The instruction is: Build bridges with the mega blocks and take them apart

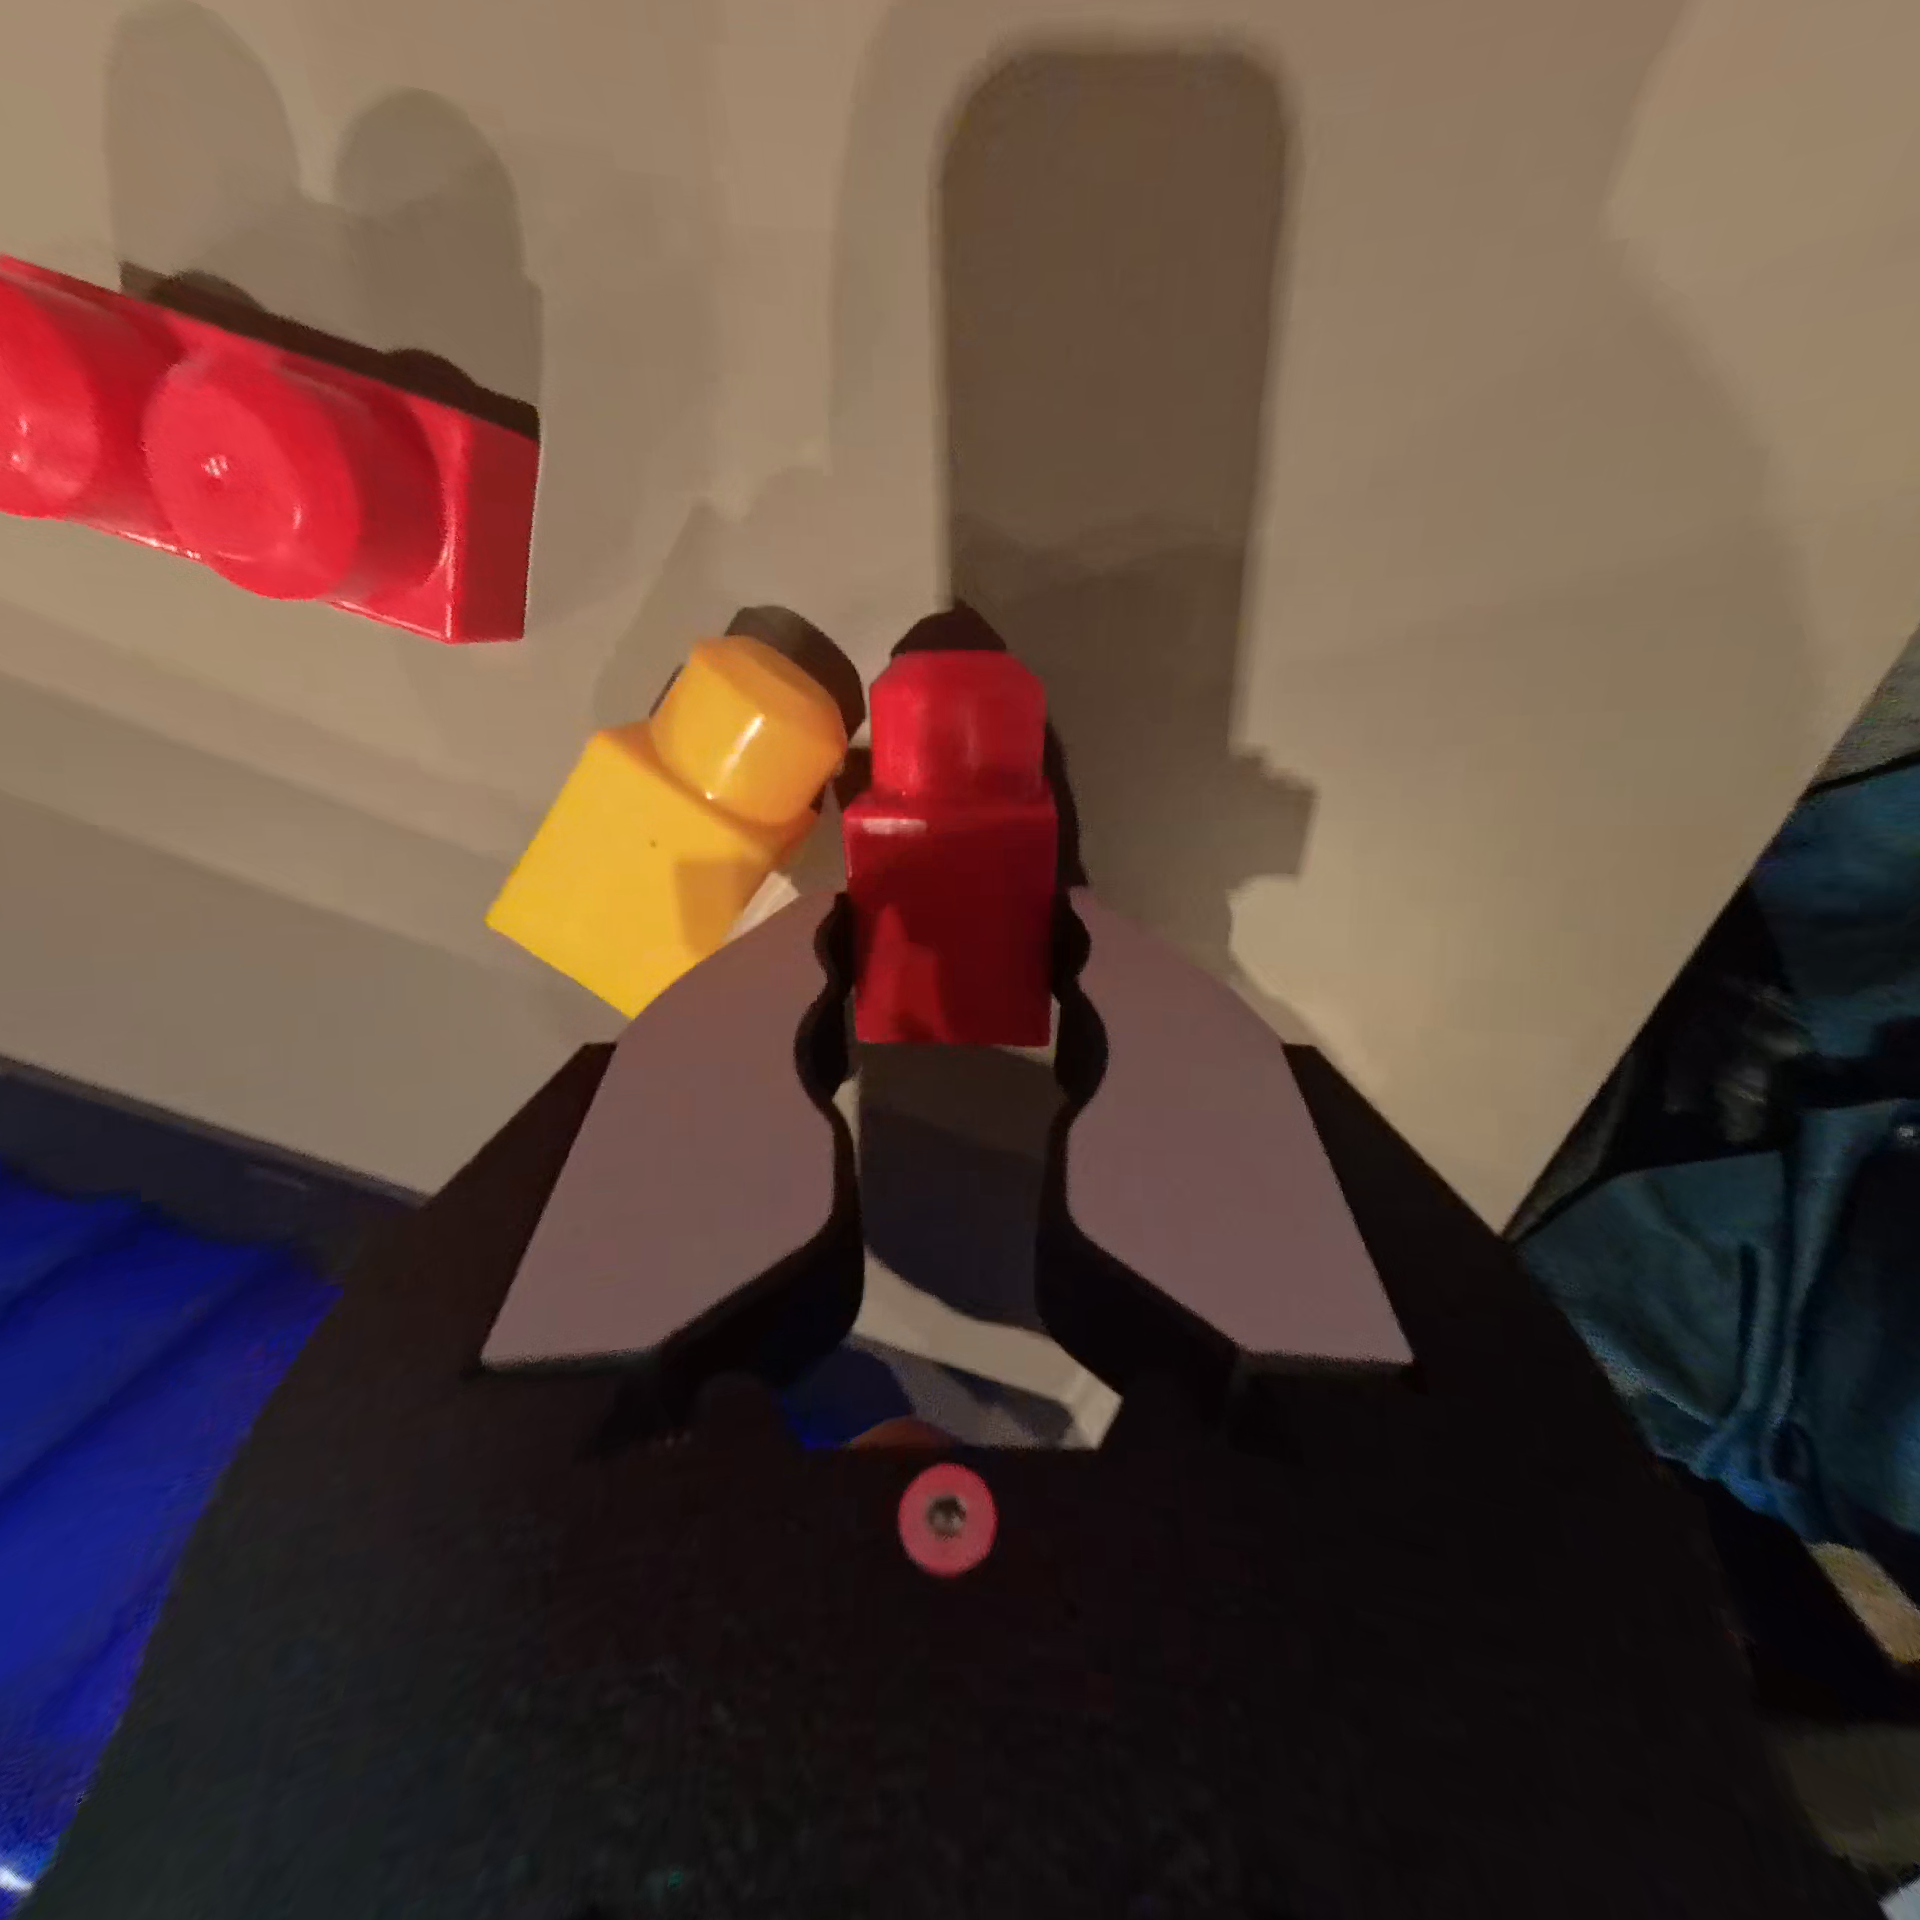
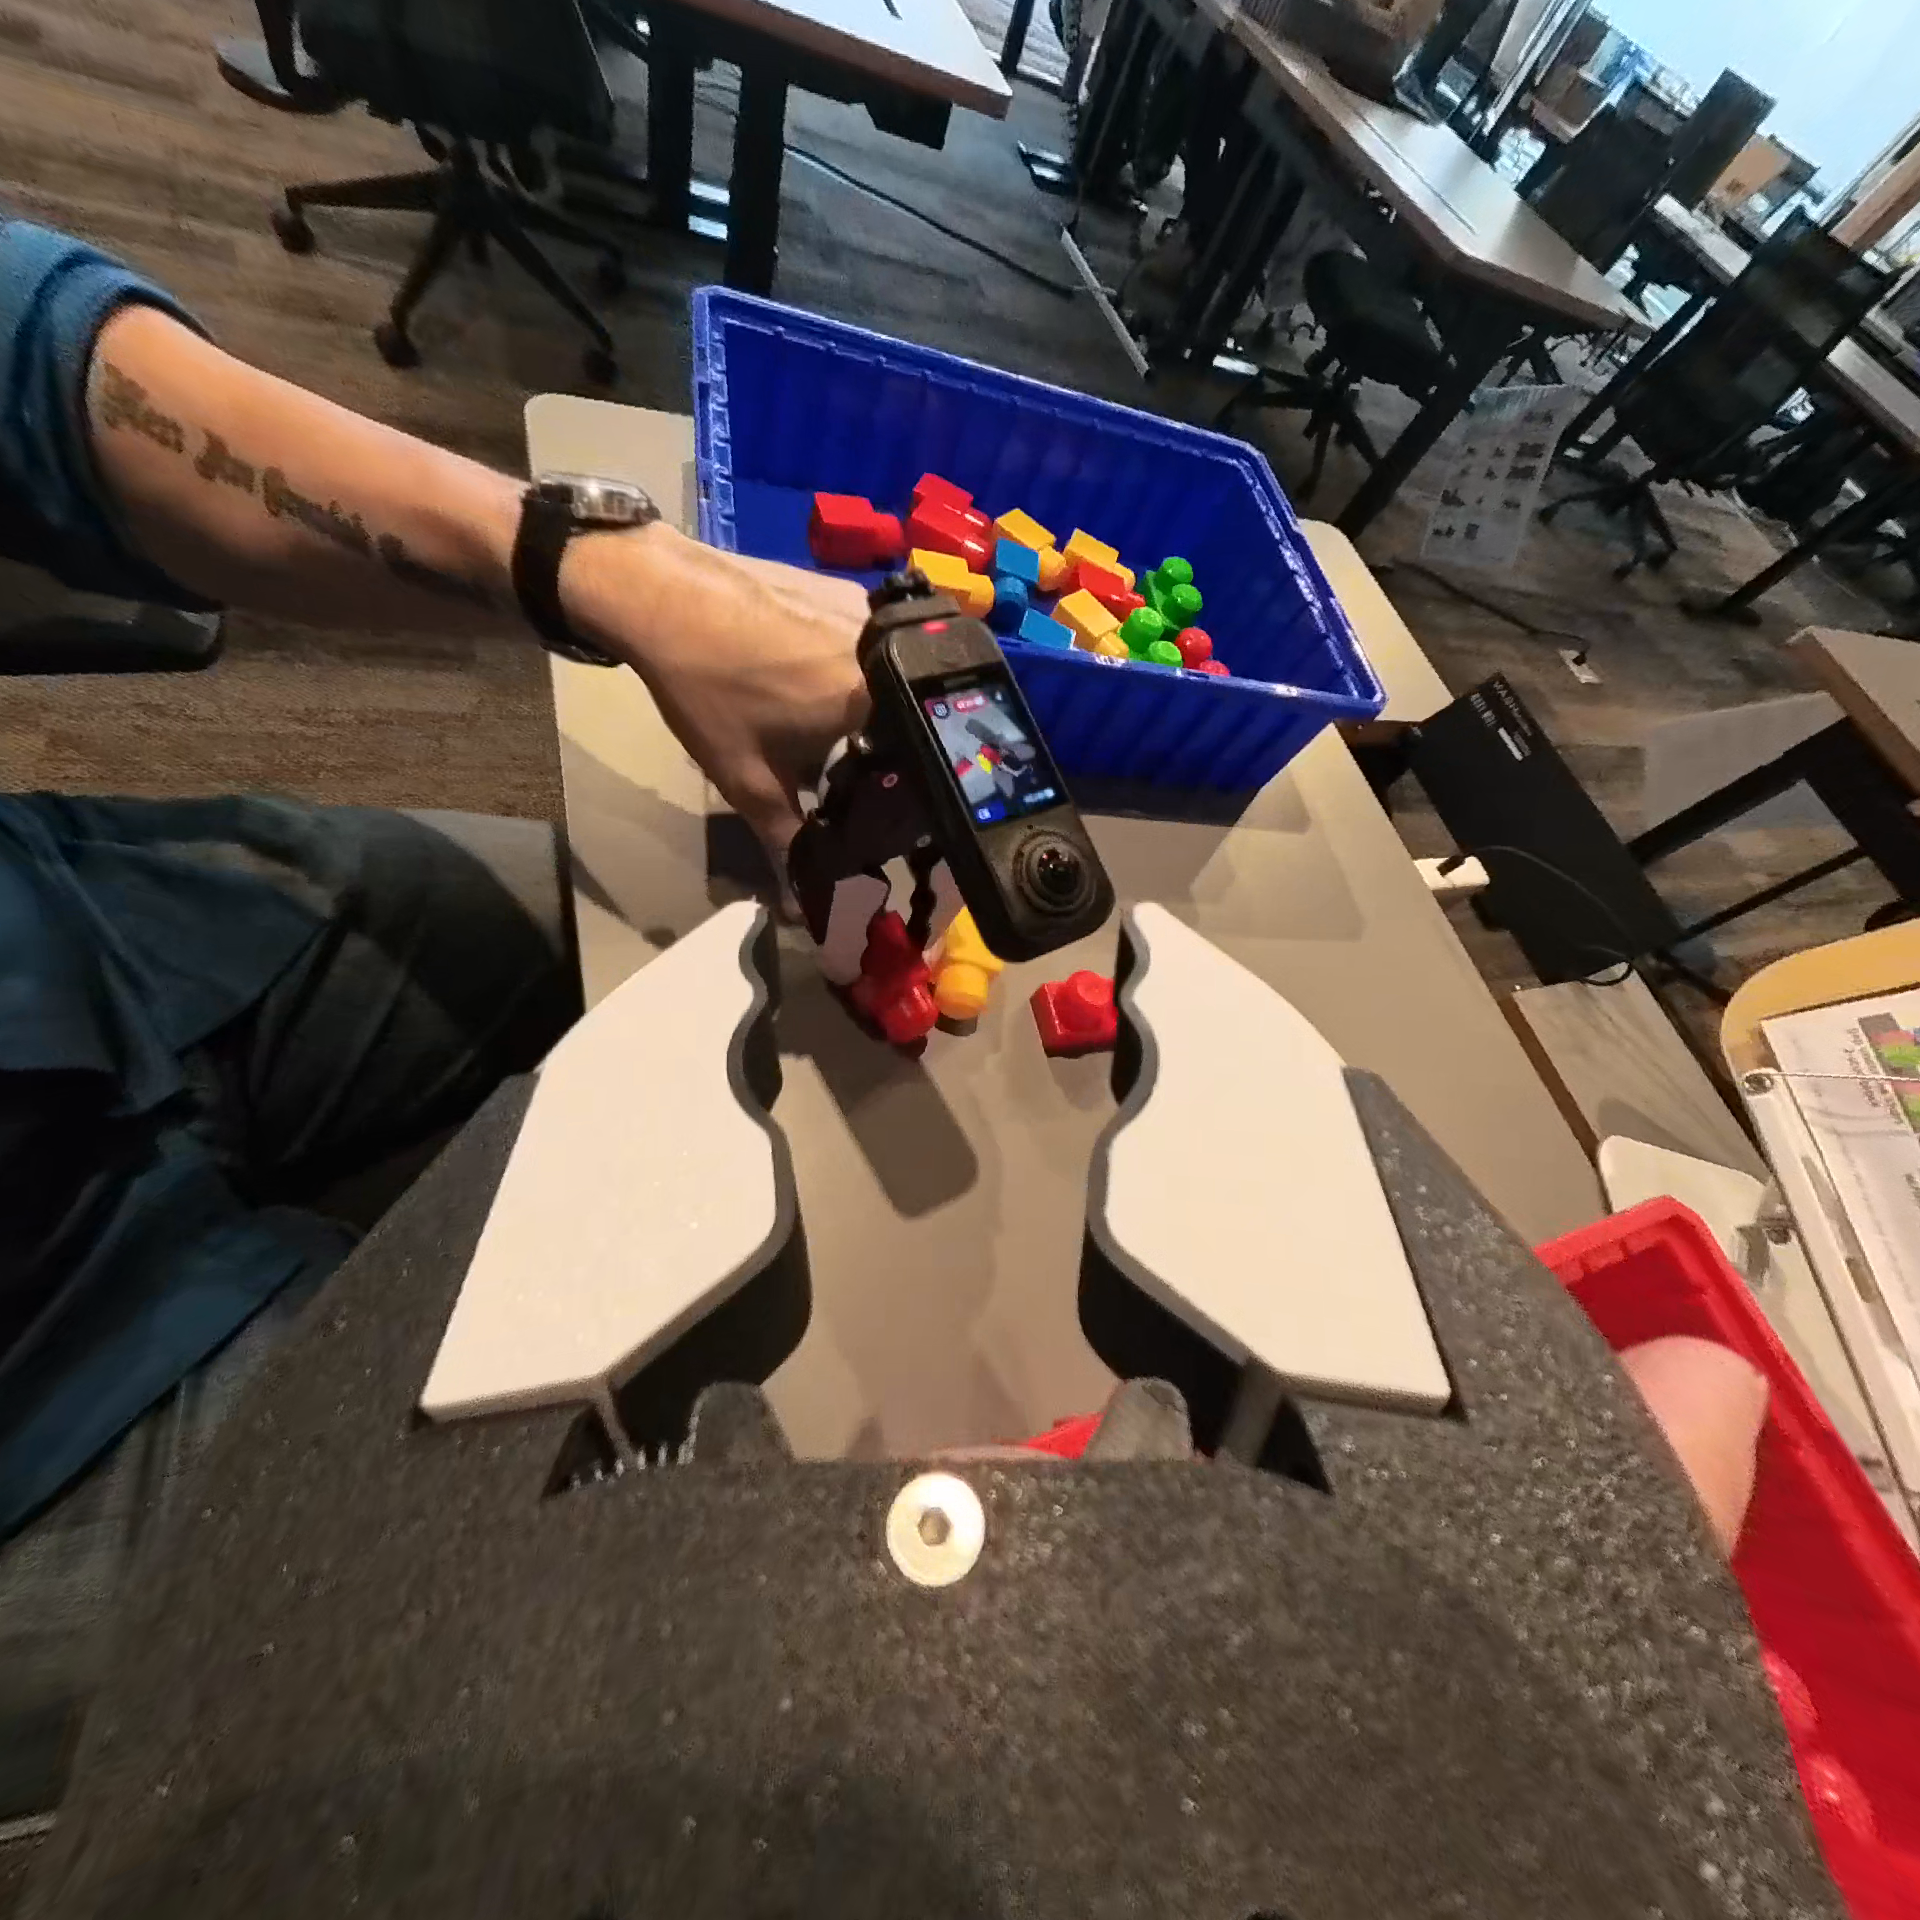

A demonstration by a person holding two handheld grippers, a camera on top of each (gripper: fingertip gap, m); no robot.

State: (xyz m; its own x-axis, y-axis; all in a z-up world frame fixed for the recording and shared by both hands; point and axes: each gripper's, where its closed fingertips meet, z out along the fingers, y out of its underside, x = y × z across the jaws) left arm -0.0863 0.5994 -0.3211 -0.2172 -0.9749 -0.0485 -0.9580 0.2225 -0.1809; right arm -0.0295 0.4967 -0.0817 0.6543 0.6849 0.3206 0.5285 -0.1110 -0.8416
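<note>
Blocks: small red block [image 1: 951, 883] clamped in left gripper [image 1: 951, 935], stud pointing away from jaws, touching yellow block [image 1: 665, 821] beside it. Right gripper [image 2: 940, 977] released, farther back.

Each gripper has a black, grainy-textured body and two flat pale-grey fingers with black wavy inner edges. The left gripper [image 1: 951, 966] carries a red washer with a dark screw [image 1: 947, 1519] at the centre of its body. The right gripper [image 2: 943, 997] carries a silver hex screw [image 2: 934, 1527] in the same position. A black camera [image 2: 971, 790] with a small lit screen and round lens sits on the left gripper. The person wears a dark blue short sleeve [image 2: 52, 343], a black wristwatch [image 2: 566, 540] and dark trousers [image 2: 260, 997].
</note>
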